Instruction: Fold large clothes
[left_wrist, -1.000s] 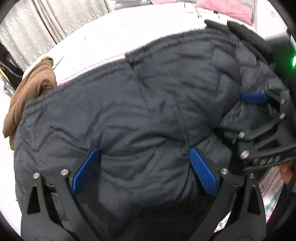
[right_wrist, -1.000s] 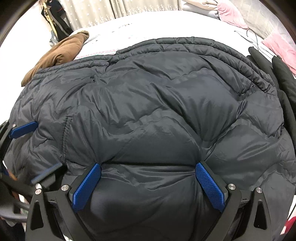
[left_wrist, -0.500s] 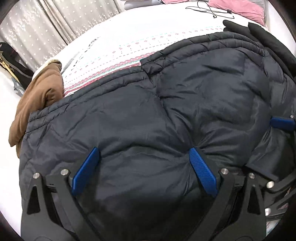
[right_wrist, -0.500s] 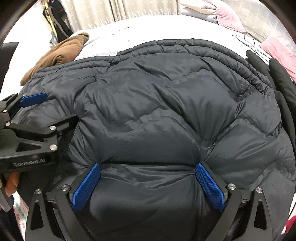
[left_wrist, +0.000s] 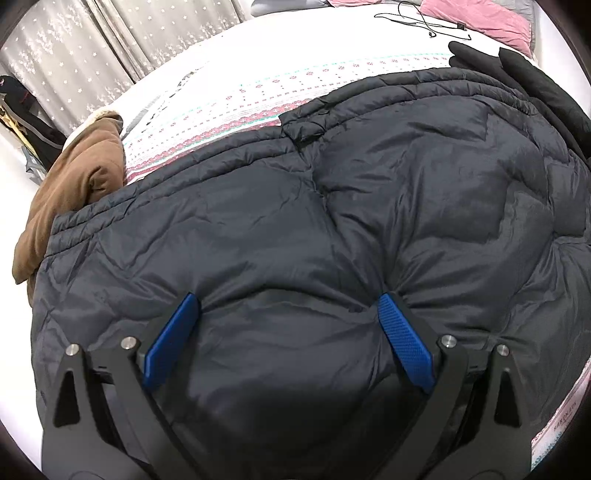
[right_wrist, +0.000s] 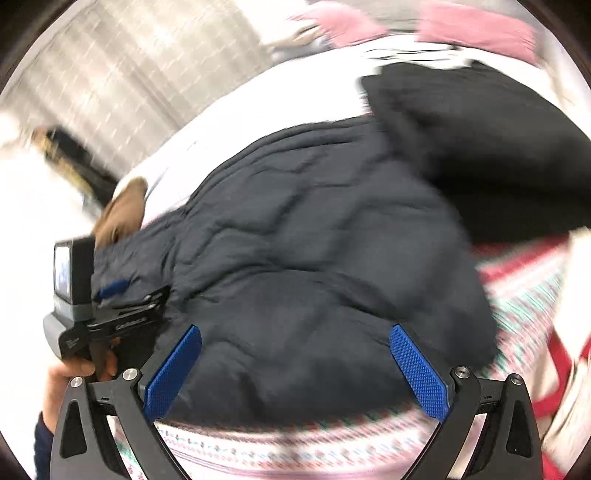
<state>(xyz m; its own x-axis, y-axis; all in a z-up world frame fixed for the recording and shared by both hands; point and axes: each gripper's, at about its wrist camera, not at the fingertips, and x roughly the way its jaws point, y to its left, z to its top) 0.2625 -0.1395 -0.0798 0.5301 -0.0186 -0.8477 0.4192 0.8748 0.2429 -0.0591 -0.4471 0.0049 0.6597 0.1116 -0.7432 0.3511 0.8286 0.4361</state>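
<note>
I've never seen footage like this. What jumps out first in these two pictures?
A big dark puffy jacket spread over a patterned bedsheet fills both views. The left gripper presses its open blue fingers into the padding, while the right gripper hangs open above the jacket's near edge. A brown garment lies bunched at the jacket's far left corner.

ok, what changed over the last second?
The right claw pulled back off the dark puffer jacket: open, with patterned bedspread below it, its view motion-blurred. The left claw stayed open, pressed into the jacket. Jacket and brown garment kept their places.
</note>
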